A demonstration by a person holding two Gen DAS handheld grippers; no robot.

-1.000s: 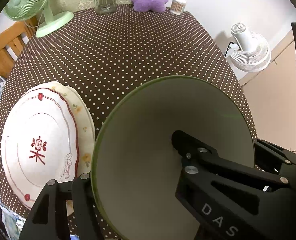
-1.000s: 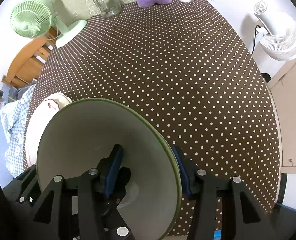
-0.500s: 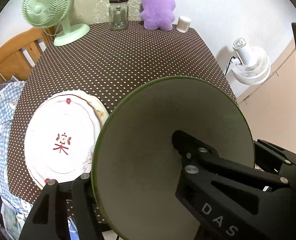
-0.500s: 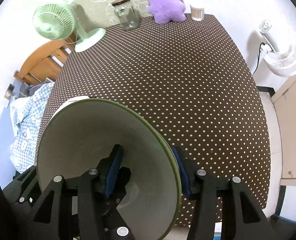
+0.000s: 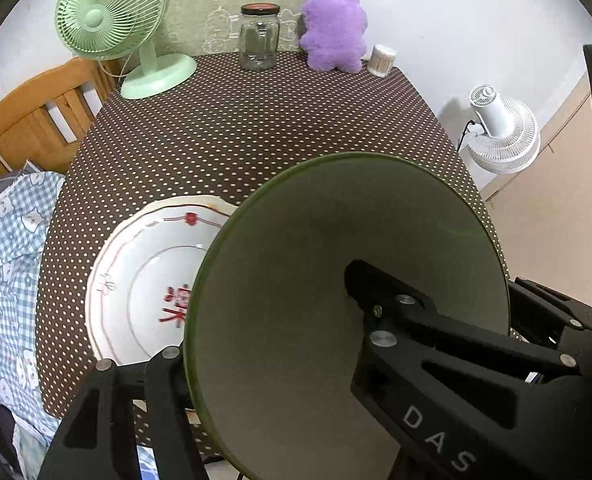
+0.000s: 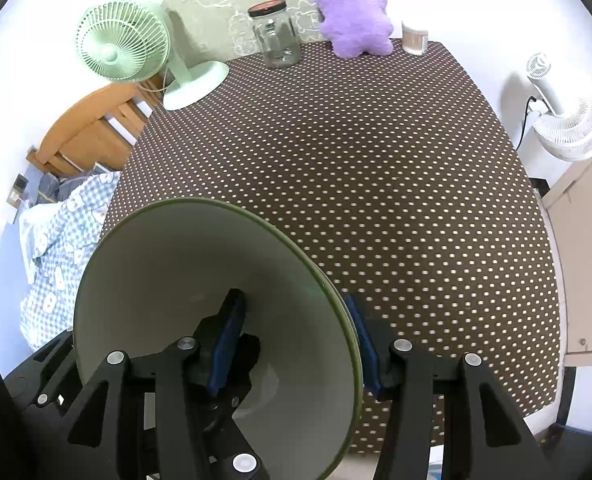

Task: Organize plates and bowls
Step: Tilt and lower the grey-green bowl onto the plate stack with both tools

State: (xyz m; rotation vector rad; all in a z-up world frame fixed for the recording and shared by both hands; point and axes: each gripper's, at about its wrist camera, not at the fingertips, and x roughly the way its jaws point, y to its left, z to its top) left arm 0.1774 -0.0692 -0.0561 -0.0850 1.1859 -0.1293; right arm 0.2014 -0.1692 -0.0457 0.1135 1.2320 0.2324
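Observation:
A large green-rimmed bowl [image 5: 296,280] hangs tilted above the near edge of the table, held between both grippers. My left gripper [image 5: 263,316] is shut on its wall, one finger inside and the other outside. My right gripper [image 6: 293,324] clamps the opposite side of the bowl [image 6: 175,272], with a blue pad [image 6: 227,336] inside and the other outside the rim. A white plate with red markings [image 5: 143,280] lies on top of a floral plate at the table's near left, partly hidden behind the bowl. The right wrist view shows no plates.
The brown dotted tablecloth [image 5: 255,128] covers the table. At its far edge stand a green fan [image 5: 107,16], a glass jar [image 5: 259,36], a purple plush [image 5: 334,28] and a swab tub [image 5: 380,60]. A wooden chair [image 5: 35,120] and blue checked cloth [image 5: 3,260] lie left; a white fan [image 5: 504,136] sits right.
Both grippers have risen and drawn back with the bowl, so the table looks farther off. In the left wrist view the plates have slid rightward, partly behind the bowl.

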